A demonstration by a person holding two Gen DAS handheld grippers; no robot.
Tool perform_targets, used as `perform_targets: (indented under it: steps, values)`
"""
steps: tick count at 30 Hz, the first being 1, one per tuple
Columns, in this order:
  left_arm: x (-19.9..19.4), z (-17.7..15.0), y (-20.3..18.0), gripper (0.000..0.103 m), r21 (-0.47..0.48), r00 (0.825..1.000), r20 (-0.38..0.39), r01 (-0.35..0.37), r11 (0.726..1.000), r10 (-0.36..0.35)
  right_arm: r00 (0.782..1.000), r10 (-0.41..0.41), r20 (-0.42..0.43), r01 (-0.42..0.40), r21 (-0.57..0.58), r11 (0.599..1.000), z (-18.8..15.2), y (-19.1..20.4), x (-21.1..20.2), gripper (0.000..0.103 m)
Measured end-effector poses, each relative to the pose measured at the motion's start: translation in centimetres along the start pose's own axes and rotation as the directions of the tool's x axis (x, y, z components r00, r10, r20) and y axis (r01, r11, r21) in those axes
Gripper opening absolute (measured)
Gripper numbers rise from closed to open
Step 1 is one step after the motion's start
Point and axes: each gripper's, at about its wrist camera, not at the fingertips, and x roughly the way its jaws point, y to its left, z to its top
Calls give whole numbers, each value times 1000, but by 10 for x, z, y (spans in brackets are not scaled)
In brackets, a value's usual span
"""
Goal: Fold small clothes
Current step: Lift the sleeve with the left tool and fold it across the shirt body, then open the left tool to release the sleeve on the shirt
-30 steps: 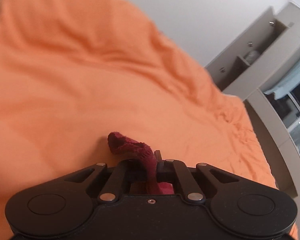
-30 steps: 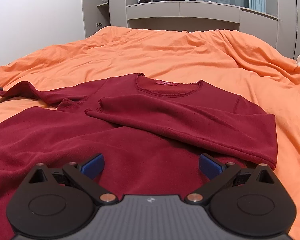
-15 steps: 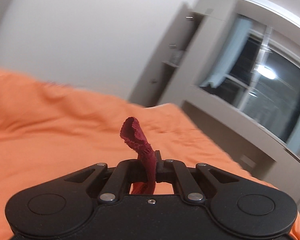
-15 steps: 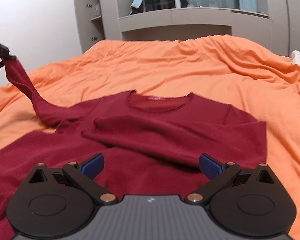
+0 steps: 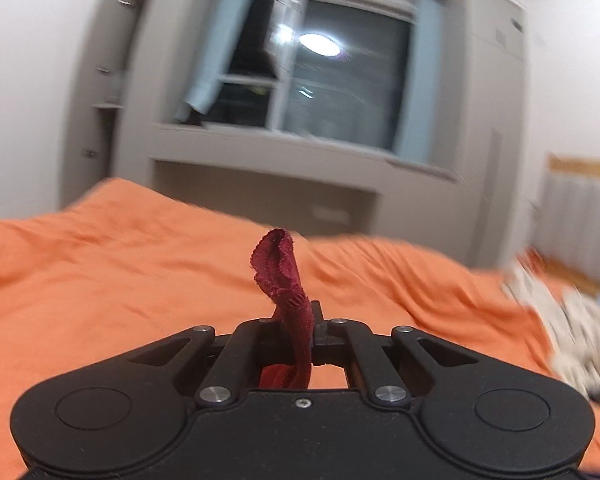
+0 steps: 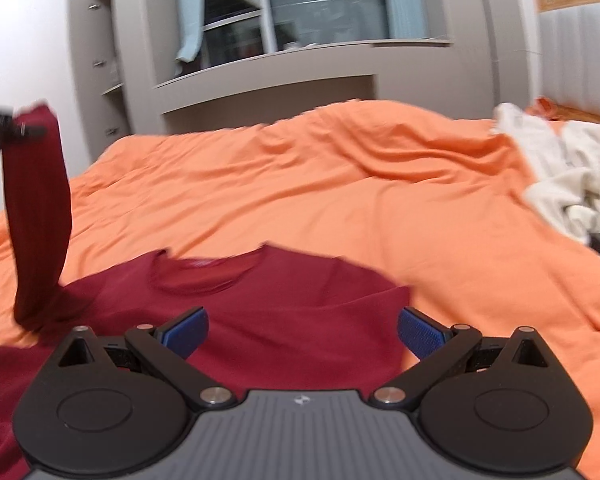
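My left tool (image 5: pixel 300 322) pinches the sleeve cuff (image 5: pixel 278 268) high above the bed (image 6: pixel 300 184); my right tool (image 6: pixel 303 330) hangs open. That thin pinch could slip, and the sleeve would drop crooked on the shirt (image 6: pixel 284 300).

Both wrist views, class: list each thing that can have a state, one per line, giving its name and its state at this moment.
left gripper: shut on the sleeve cuff.
right gripper: open, empty, above the shirt.
red shirt: flat on the bed, neck label up.
sleeve: lifted, hanging from its cuff.
orange duvet: spread, wrinkled.
white clothes: crumpled heap, unfolded.
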Motion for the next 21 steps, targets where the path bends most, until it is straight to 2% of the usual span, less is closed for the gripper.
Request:
perform_targets:
  steps: [2, 5, 6, 9, 12, 14, 19, 20, 21]
  values:
    - [12, -34, -29, 3, 37, 996, -67, 64, 997, -61, 999, -34, 12, 34, 4, 999, 4, -10, 0, 103]
    - [33, -93, -61, 4, 78, 974, -187, 141, 987, -124, 997, -72, 21, 72, 19, 997, 6, -25, -1, 103]
    - [41, -111, -69, 4, 88, 965, -224, 162, 983, -139, 997, -78, 20, 78, 26, 997, 7, -29, -1, 103]
    - [66, -160, -80, 4, 79, 921, -352, 210, 975, -169, 996, -88, 8, 87, 45, 995, 10, -39, 1, 103]
    - [78, -180, -79, 5, 70, 889, -426, 217, 974, -168, 996, -94, 5, 94, 55, 994, 10, -43, 0, 103]
    - [77, -181, -77, 7, 68, 882, -440, 221, 973, -170, 995, -95, 5, 95, 56, 994, 10, -45, 0, 103]
    - [70, -156, -68, 45, 44, 875, -453, 214, 976, -171, 996, -92, -14, 93, 44, 995, 8, -39, 6, 103]
    - [70, -154, -64, 49, 43, 874, -458, 205, 978, -163, 996, -93, -18, 94, 41, 995, 8, -38, 8, 103]
    - [64, -149, -63, 58, 49, 876, -460, 191, 980, -147, 995, -95, -23, 96, 39, 995, 6, -36, 9, 103]
